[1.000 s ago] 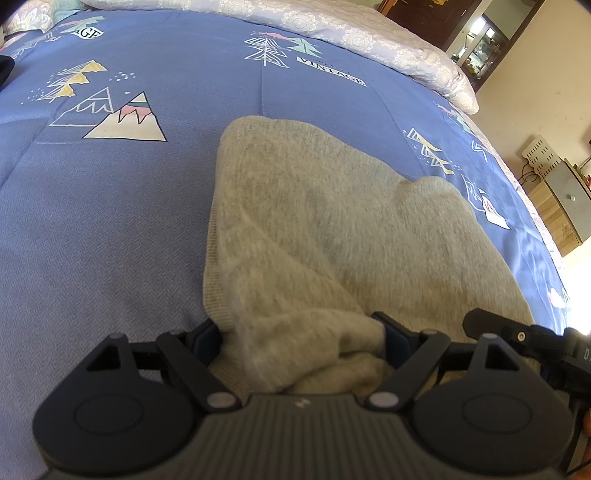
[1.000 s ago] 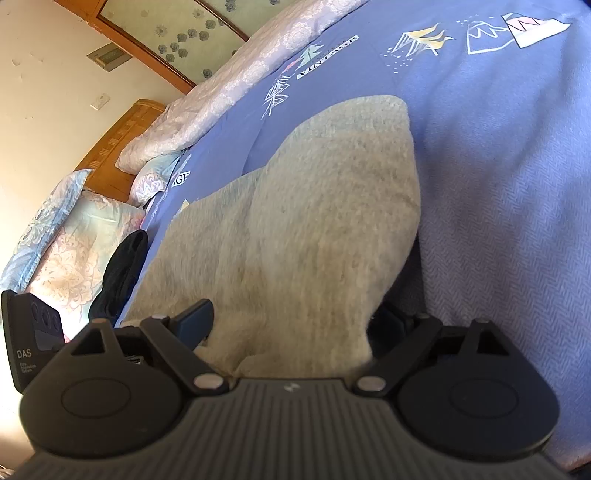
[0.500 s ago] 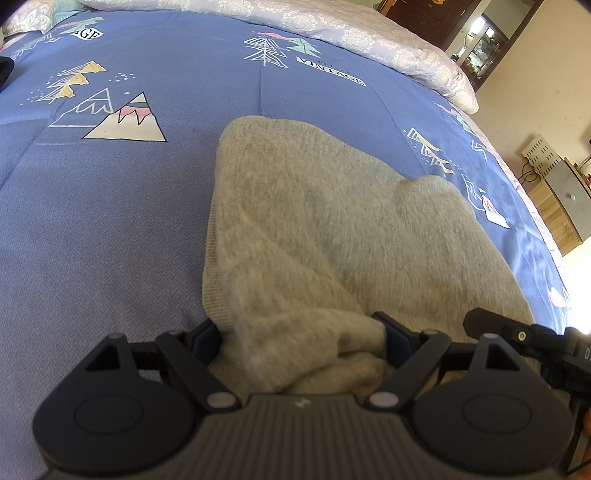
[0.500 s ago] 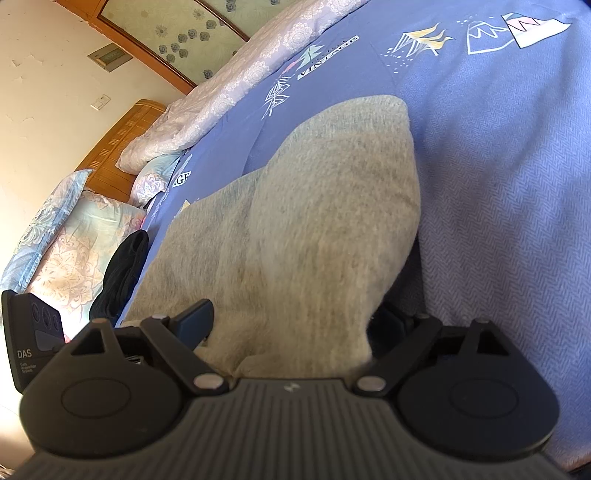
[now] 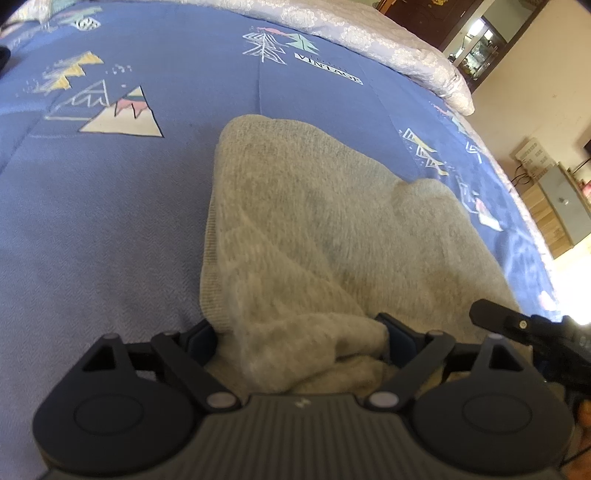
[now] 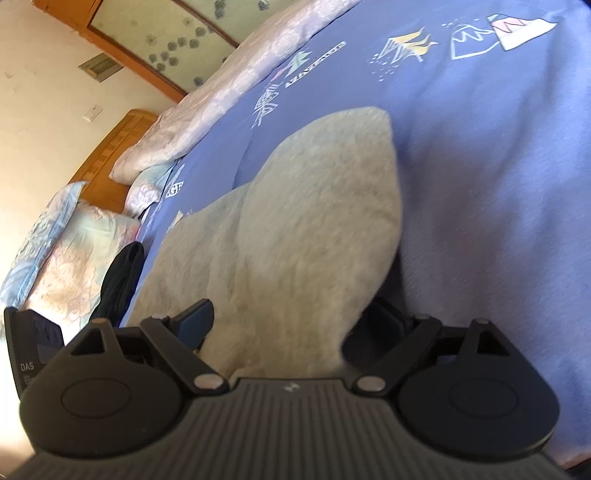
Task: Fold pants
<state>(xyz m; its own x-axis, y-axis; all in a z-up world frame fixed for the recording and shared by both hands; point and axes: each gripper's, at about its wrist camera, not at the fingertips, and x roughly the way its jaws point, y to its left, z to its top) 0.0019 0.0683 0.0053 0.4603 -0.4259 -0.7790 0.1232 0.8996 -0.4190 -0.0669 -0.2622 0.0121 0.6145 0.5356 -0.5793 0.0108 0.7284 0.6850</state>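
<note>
The grey fleece pants (image 5: 317,229) lie folded on the blue printed bedspread (image 5: 110,229), stretching away from both cameras. My left gripper (image 5: 299,332) has its jaws spread wide, with a bunched end of the pants lying between them. My right gripper (image 6: 291,321) also stands wide open, with the other near end of the pants (image 6: 295,236) lying between its jaws. The fingertips of both are hidden under the cloth. The right gripper's black body (image 5: 532,328) shows at the right of the left wrist view.
A pale floral quilt (image 5: 369,33) lies along the far bed edge. Pillows (image 6: 70,251) and a black garment (image 6: 118,280) sit near the wooden headboard (image 6: 107,155). A wooden cabinet (image 5: 561,206) stands past the bed's right edge.
Both views have shifted only slightly and are a little blurred. The pants and the grippers' jaws look the same.
</note>
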